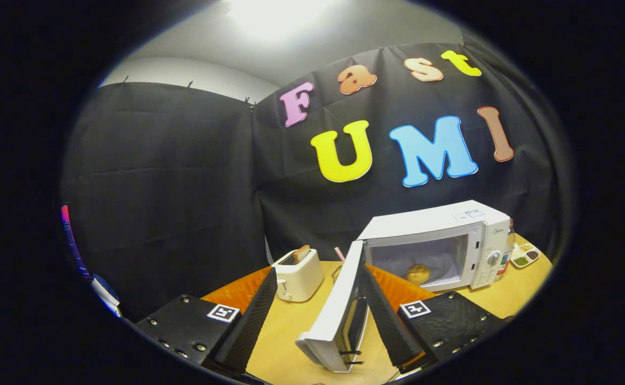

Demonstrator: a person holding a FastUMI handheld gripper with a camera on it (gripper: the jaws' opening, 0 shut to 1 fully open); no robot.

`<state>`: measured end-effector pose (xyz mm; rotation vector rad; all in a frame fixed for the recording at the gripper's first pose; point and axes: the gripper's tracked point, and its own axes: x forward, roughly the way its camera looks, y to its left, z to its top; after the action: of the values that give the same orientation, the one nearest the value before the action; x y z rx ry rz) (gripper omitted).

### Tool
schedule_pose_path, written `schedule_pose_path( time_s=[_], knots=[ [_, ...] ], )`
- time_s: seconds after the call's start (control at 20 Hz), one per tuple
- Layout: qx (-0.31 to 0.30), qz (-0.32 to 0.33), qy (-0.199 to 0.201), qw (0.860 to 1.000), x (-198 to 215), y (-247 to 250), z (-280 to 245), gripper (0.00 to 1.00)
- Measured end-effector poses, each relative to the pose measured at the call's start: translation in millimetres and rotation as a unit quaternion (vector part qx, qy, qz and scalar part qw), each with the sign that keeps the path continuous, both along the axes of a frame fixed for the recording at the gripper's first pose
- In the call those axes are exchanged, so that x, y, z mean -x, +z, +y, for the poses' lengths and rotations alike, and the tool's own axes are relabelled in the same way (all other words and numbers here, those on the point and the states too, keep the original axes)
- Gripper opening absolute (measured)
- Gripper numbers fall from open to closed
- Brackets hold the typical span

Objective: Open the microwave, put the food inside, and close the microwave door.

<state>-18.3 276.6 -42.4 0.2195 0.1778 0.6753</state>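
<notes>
Door (339, 315) of the microwave (441, 240): stood swung wide open, its free edge reaching back between my two fingers, long axis running from the hinge toward the camera. Gripper (318, 326): fingers spread wide, one either side of the door's edge; whether the right finger touched the door I could not tell. Nothing held. Food (418, 274): a roundish bun, already inside the cavity, beyond the fingers and to their right. Toaster (298, 274): on the table (510, 294), left of the door. Judged remaining: swinging the door shut.
</notes>
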Motion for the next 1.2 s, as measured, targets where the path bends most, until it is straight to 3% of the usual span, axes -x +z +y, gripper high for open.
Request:
schedule_pose_path(
  time_s=[0.3, 0.7, 0.75, 0.85, 0.95, 1.0, 1.05, 1.15, 1.2],
  knots=[
    [0.012, 0.017, 0.066, 0.998, 51, -24, 51, 0.94],
    [0.068, 0.071, 0.116, 0.988, 74, -99, 83, 0.9],
    [0.075, 0.08, 0.119, 0.987, 75, -109, 83, 0.71],
    [0.089, 0.096, 0.124, 0.984, 74, -127, 82, 0.66],
    [0.11, 0.099, 0.106, 0.983, 64, -140, 76, 0.27],
    [0.12, 0.102, 0.102, 0.982, 60, -146, 73, 0.2],
    [0.129, 0.101, 0.087, 0.983, 51, -154, 71, 0.2],
    [0.14, 0.106, 0.078, 0.981, 42, -160, 59, 0.05],
    [0.139, 0.113, 0.081, 0.98, 41, -162, 59, 0.05]
  ],
)
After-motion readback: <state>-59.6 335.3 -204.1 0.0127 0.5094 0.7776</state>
